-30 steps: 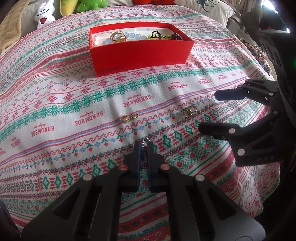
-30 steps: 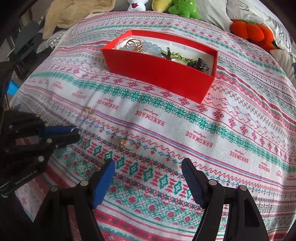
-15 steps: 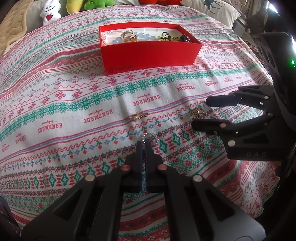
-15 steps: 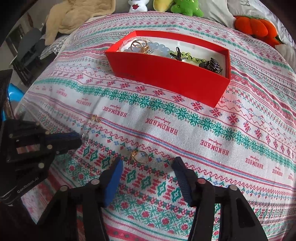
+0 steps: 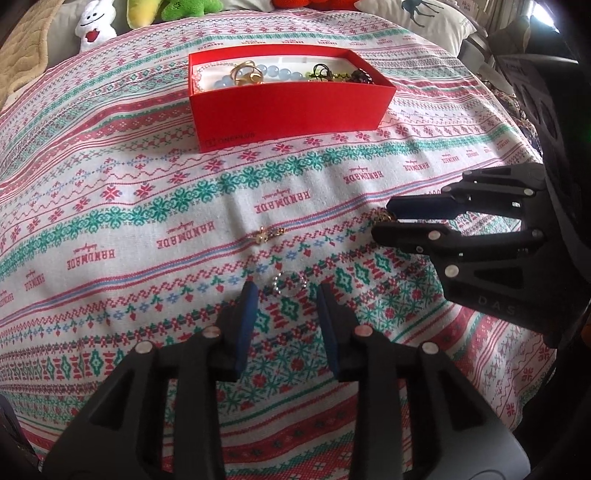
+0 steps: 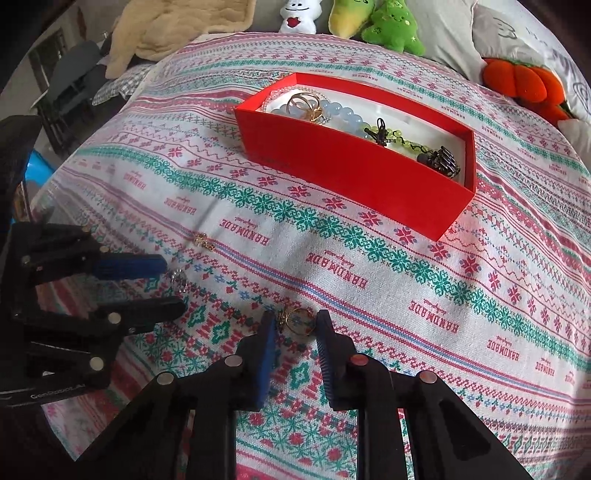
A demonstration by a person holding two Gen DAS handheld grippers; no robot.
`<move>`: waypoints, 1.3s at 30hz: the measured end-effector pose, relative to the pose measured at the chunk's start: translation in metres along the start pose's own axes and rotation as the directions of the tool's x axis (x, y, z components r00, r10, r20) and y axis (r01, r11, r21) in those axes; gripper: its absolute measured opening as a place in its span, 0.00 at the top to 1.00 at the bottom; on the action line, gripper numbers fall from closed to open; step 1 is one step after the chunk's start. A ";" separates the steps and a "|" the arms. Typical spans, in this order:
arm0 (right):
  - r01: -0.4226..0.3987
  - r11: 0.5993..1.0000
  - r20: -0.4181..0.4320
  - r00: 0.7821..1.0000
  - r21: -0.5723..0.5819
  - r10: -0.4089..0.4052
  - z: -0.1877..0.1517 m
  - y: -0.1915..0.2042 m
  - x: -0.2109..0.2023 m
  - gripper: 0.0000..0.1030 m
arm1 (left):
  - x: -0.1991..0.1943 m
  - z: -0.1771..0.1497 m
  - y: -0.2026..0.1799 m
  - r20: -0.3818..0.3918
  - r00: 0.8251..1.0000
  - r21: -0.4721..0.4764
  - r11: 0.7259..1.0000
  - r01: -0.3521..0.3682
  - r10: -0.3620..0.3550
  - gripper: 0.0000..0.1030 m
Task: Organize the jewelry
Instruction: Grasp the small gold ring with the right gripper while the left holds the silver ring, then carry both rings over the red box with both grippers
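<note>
A red box (image 5: 291, 110) (image 6: 354, 173) holding beads, rings and dark pieces stands on the patterned cloth. My left gripper (image 5: 286, 291) is open, with a small silver ring (image 5: 290, 284) (image 6: 179, 278) lying on the cloth between its fingertips. My right gripper (image 6: 295, 321) is open and narrowed around a gold ring (image 6: 297, 319) (image 5: 382, 218), which lies on the cloth between its pads. A small gold piece (image 5: 267, 232) (image 6: 203, 240) lies on the cloth farther out.
Plush toys (image 6: 391, 26) and an orange plush (image 6: 524, 81) line the far edge. A beige blanket (image 6: 173, 29) lies at the far left. The cloth (image 5: 110, 206) covers the whole surface.
My left gripper has opened and the silver ring now lies on the cloth. My right gripper has moved forward and narrowed around the gold ring.
</note>
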State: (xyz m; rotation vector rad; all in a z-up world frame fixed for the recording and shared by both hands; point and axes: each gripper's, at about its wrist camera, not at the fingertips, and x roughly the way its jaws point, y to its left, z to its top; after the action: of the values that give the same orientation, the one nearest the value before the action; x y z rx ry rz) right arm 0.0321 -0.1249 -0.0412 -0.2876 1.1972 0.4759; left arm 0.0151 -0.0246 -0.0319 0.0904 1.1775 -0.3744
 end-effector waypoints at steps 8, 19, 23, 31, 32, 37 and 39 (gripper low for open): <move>-0.010 1.000 -0.004 1.000 0.018 0.010 -0.004 -0.006 -0.003 0.78 | 0.008 0.003 -0.010 -0.009 1.000 0.046 0.999 -0.014 0.014 0.80; -0.022 0.999 0.024 1.000 0.048 0.021 -0.003 -0.017 -0.017 0.78 | -0.001 0.005 -0.005 0.010 1.000 0.028 1.000 -0.010 0.010 0.80; -0.026 0.998 0.042 0.999 0.063 0.023 0.001 -0.022 -0.024 0.78 | -0.010 0.010 0.000 0.032 0.999 0.013 1.000 -0.009 0.009 0.80; -0.037 0.994 0.117 0.993 0.104 0.025 0.022 -0.041 -0.050 0.78 | -0.034 0.033 0.010 0.109 0.994 -0.032 0.999 -0.014 0.017 0.80; -0.039 0.993 0.128 0.992 0.113 0.025 0.025 -0.043 -0.053 0.78 | -0.037 0.037 0.011 0.120 0.993 -0.039 0.999 -0.013 0.017 0.80; -0.054 0.988 0.169 0.985 0.146 0.029 0.036 -0.053 -0.067 0.78 | -0.049 0.056 0.014 0.166 0.986 -0.069 0.998 -0.001 0.012 0.80; -0.060 0.987 0.179 0.983 0.151 0.032 0.039 -0.055 -0.070 0.78 | -0.052 0.063 0.015 0.180 0.984 -0.080 0.997 0.005 0.010 0.80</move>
State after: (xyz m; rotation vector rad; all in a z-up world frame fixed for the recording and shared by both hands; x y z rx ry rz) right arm 0.0716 -0.1682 0.0363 -0.0813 1.0633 0.4354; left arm 0.0586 -0.0143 0.0384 -0.0119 1.0114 -0.3257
